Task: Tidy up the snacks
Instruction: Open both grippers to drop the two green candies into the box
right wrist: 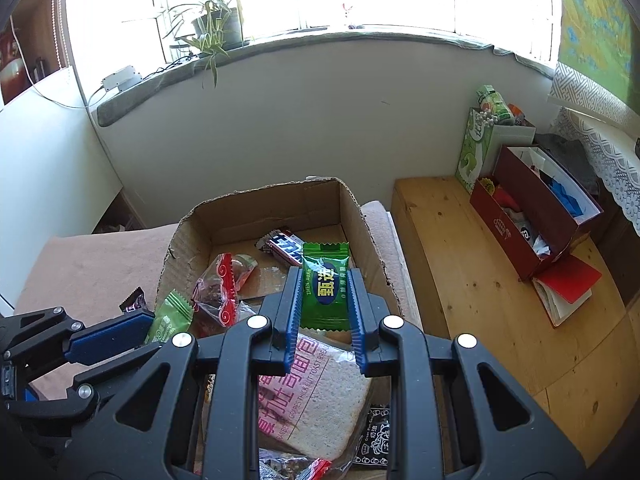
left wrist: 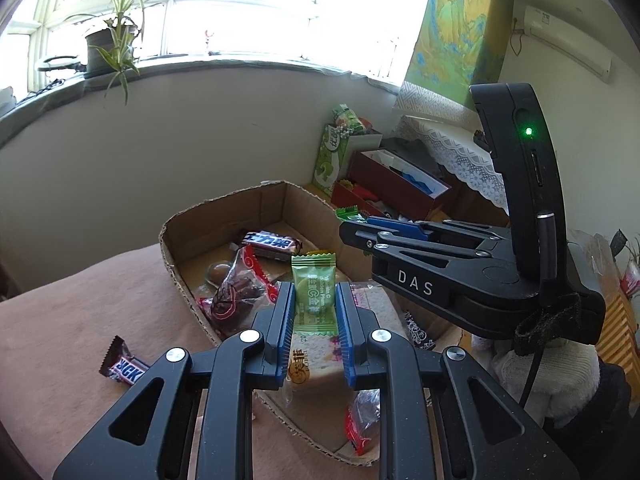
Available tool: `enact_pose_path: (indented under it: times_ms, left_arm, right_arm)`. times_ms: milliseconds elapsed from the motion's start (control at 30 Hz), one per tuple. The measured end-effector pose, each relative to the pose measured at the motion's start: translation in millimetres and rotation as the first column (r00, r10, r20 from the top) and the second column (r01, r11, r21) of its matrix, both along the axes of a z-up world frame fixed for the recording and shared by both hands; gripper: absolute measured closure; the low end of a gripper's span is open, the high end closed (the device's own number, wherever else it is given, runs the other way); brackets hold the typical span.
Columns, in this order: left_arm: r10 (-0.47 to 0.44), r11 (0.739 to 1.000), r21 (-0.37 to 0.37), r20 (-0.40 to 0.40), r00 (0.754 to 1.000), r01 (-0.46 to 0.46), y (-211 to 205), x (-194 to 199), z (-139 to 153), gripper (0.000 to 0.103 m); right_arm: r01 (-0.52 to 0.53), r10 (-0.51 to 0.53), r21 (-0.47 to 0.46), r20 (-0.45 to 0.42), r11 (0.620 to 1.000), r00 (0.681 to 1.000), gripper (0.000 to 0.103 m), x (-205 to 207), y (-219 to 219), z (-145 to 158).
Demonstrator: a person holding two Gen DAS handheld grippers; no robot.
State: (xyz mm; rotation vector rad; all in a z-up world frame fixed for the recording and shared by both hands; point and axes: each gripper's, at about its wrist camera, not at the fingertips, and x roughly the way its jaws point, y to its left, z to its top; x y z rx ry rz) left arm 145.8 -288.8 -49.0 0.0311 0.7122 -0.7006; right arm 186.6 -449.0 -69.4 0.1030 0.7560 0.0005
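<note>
Loose brown chocolate bar in crinkled wrapper (left wrist: 122,370): on the tan cloth worktop (left wrist: 72,320), left of the open corrugated cardboard box (left wrist: 224,204). Left claw (left wrist: 313,320): clamped on a pale green foil candy sachet (left wrist: 312,292), above the box. Right claw (right wrist: 325,312): clamped on a dark green foil candy sachet (right wrist: 326,284), over the box. Both sachets likely light, slippery and crushable; best gripped mid-body.

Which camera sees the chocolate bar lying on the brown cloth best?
The left wrist view. There the chocolate bar lies in plain sight on the brown cloth, outside the cardboard box, with part of its label showing. The right wrist view shows only a dark wrapper end beside the box.
</note>
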Motion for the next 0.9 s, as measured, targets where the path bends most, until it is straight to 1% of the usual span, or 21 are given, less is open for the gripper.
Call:
enact_pose_path:
  times_ms: [467,533,567,600,633,700,733,800,867,900]
  left_arm:
    - [-0.007,1.000,0.004,0.002,1.000,0.007,-3,-1,1,0.083]
    - [-0.008,1.000,0.005,0.002,1.000,0.008,-4,-1,1,0.078]
    - [-0.008,1.000,0.005,0.003,1.000,0.008,-4,-1,1,0.075]
    - [-0.005,1.000,0.008,0.006,1.000,0.005,-3,-2,1,0.074]
    - [-0.004,1.000,0.009,0.007,1.000,0.004,-3,-2,1,0.074]
    - [-0.002,1.000,0.009,0.004,1.000,0.002,-2,-2,1,0.074]
    - [-0.001,1.000,0.011,0.005,1.000,0.001,0,-3,1,0.073]
    - [0.004,1.000,0.010,0.007,1.000,-0.005,2,-3,1,0.066]
    - [0.007,1.000,0.006,0.006,1.000,-0.007,3,-4,2,0.065]
    - [0.008,1.000,0.006,0.008,1.000,-0.008,4,-5,2,0.065]
  right_arm:
    - [0.008,-0.008,0.004,-0.009,1.000,1.000,0.078,2,-2,-3]
    - [0.010,-0.010,0.003,-0.010,1.000,1.000,0.077,2,-2,-3]
    - [0.012,-0.012,0.002,-0.010,1.000,1.000,0.072,1,-3,-3]
    - [0.015,-0.015,0.000,-0.007,1.000,1.000,0.063,1,-3,-3]
    - [0.021,-0.021,-0.006,-0.002,1.000,1.000,0.059,0,-4,-2]
    - [0.032,-0.032,-0.014,0.005,0.999,0.999,0.049,-2,-5,-1]
    - [0.037,-0.037,-0.014,0.007,0.999,0.999,0.047,-2,-6,0]
    - [0.048,-0.048,-0.015,0.016,0.999,0.999,0.033,-5,-8,2]
    - [0.053,-0.052,-0.020,0.024,0.998,0.998,0.029,-8,-8,5]
    - [0.054,-0.053,-0.024,0.028,0.998,0.998,0.028,-10,-8,6]
